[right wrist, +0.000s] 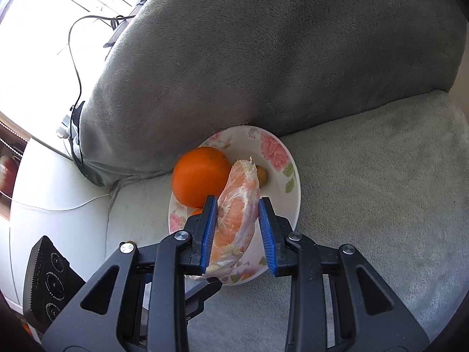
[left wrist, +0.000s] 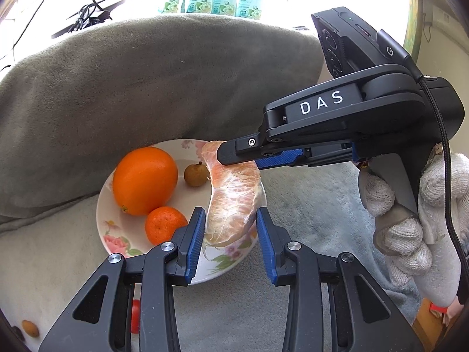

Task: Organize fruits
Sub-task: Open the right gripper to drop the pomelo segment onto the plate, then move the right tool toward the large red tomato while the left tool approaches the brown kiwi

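A peeled pink pomelo segment [left wrist: 231,202] [right wrist: 234,220] hangs over the flowered plate [left wrist: 101,205] [right wrist: 296,193]. My left gripper [left wrist: 230,223] is shut on its near end in the left wrist view. My right gripper [right wrist: 236,223] is shut on the segment too; in the left wrist view it comes in from the right, with the right gripper [left wrist: 224,154] pinching the far end. On the plate lie a big orange [left wrist: 145,180] [right wrist: 199,180], a small mandarin [left wrist: 164,224] and a brown longan [left wrist: 195,174] [right wrist: 261,174].
The plate rests on a pale plush seat, against a grey cushion [left wrist: 146,88] [right wrist: 263,58]. A cherry tomato [left wrist: 135,316] and a small brown fruit [left wrist: 30,328] lie on the seat near the left gripper. A gloved hand [left wrist: 410,214] holds the right gripper. Cables trail behind the cushion.
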{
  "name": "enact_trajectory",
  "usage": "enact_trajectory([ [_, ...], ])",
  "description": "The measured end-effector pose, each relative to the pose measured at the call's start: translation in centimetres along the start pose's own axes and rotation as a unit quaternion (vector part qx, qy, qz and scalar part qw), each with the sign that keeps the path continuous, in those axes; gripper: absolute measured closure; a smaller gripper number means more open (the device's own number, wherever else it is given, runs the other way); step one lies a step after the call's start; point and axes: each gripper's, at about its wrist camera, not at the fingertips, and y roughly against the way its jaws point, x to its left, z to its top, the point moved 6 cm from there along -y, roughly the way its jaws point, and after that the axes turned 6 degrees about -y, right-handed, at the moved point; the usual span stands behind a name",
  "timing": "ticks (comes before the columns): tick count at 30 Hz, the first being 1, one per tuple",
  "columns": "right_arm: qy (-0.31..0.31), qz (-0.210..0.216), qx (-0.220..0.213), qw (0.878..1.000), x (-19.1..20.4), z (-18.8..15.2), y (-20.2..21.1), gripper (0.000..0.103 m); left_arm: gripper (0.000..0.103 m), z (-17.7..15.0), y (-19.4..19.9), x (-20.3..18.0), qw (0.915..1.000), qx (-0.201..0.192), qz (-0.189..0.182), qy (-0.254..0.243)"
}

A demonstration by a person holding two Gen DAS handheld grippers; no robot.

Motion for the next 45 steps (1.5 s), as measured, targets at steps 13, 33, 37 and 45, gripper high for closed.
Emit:
enact_trajectory([
  [13,0.009,-0.012,-0.039,0.999,0.2,0.7,1.8,0.05,0.068,0.6,2.1,0.0,0.9991,-0.019,0.037,-0.009],
  [33,0.031,-0.053,-0.08,0.995,1.1,-0.2,4.0,0.015,0.031,-0.3,4.5,0.7,0.9993,-0.019,0.03,0.011],
  [37,0.045,-0.06,-0.087,0.993,1.8,-0.7,4.3,0.015,0.031,-0.8,5.4,1.0,0.9992,-0.023,0.03,0.015],
  [45,0.085,-0.073,-0.106,0.988,3.8,-1.9,4.9,0.015,0.031,-1.9,7.4,2.4,0.9984,-0.031,0.038,0.029],
])
